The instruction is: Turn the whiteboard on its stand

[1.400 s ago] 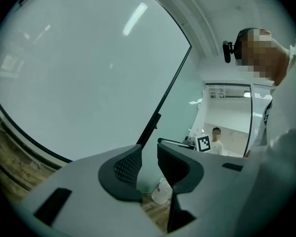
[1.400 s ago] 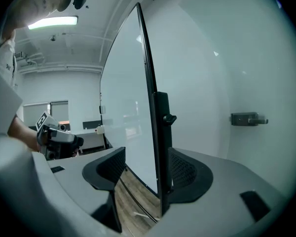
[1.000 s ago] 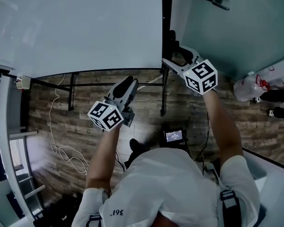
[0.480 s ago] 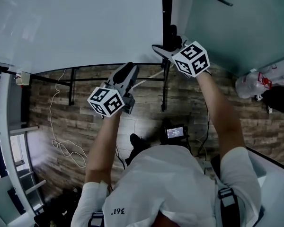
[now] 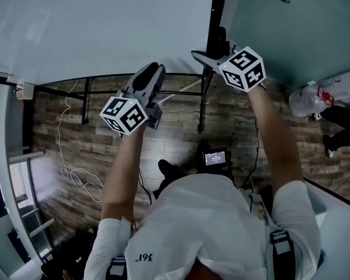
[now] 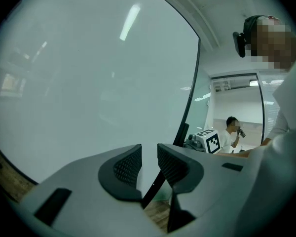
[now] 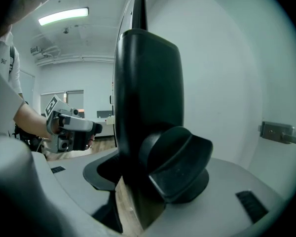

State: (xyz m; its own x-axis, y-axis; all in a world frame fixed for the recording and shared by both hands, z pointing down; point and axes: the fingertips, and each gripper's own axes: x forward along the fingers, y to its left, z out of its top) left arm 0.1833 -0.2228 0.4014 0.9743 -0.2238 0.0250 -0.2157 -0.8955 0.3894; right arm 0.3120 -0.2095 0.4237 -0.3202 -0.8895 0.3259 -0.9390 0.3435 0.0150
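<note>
One whiteboard (image 5: 93,28) fills the far left. One black post (image 5: 213,16) runs up its right edge, and there's one knob (image 7: 180,159) on that post. Two hand-held grippers are out in front, both arms stretched forward. My left hand-held gripper (image 5: 150,74) points level at the board's face near its bottom edge, jaws a narrow slit apart with nothing in them. My right hand-held gripper (image 5: 210,54) tips slightly down, jaws wide and just now closing. The post and knob sit between them, not visibly clamped yet.
</note>
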